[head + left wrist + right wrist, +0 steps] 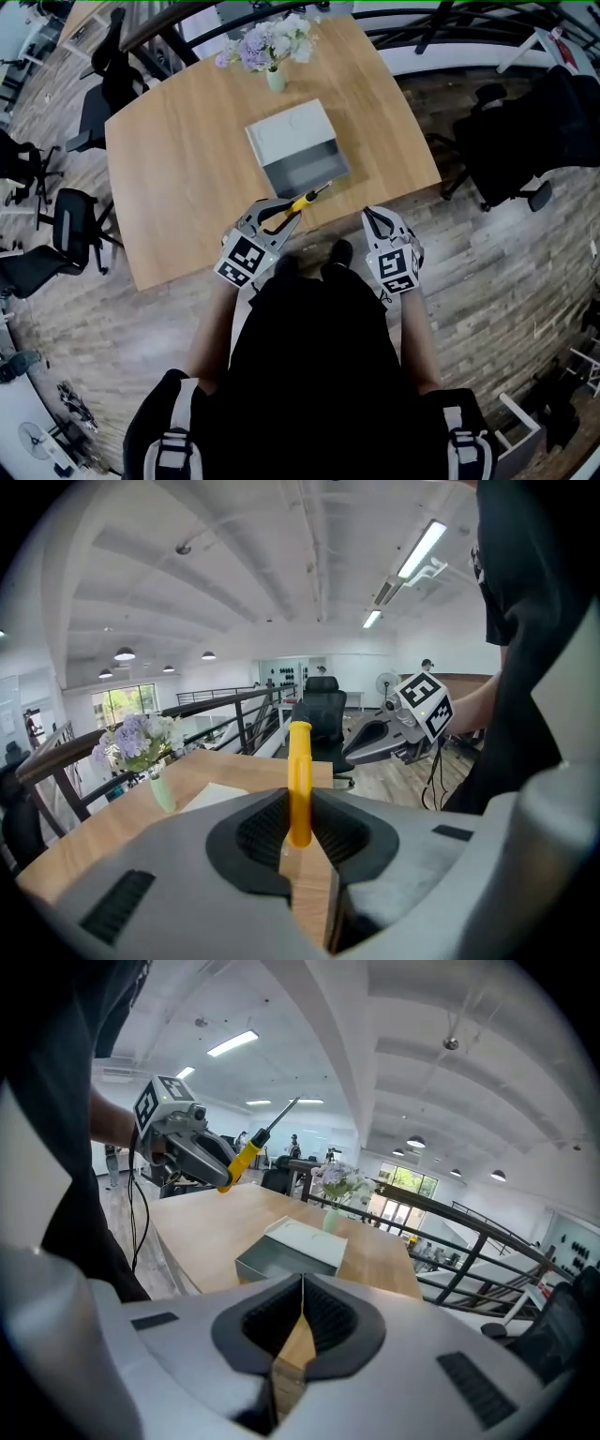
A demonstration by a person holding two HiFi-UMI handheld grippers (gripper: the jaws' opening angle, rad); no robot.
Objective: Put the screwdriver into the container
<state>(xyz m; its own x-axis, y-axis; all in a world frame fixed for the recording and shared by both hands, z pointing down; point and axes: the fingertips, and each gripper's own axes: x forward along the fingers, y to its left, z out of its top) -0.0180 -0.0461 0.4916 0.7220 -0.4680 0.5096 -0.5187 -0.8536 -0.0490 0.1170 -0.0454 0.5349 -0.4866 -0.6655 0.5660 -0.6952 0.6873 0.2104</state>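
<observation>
One claw carries the job: the left claw [277,216] pinches the yellow handle of the screwdriver [302,201] above the desk [178,178] edge, long axis slanting forward and rightward, tip toward the container [281,131] just ahead; the right claw [378,217], pressed together on nothing, hangs alongside

Office mezzanine: swivel chairs [70,220], wooden table [187,178] (railing [216,703] alongside).
</observation>
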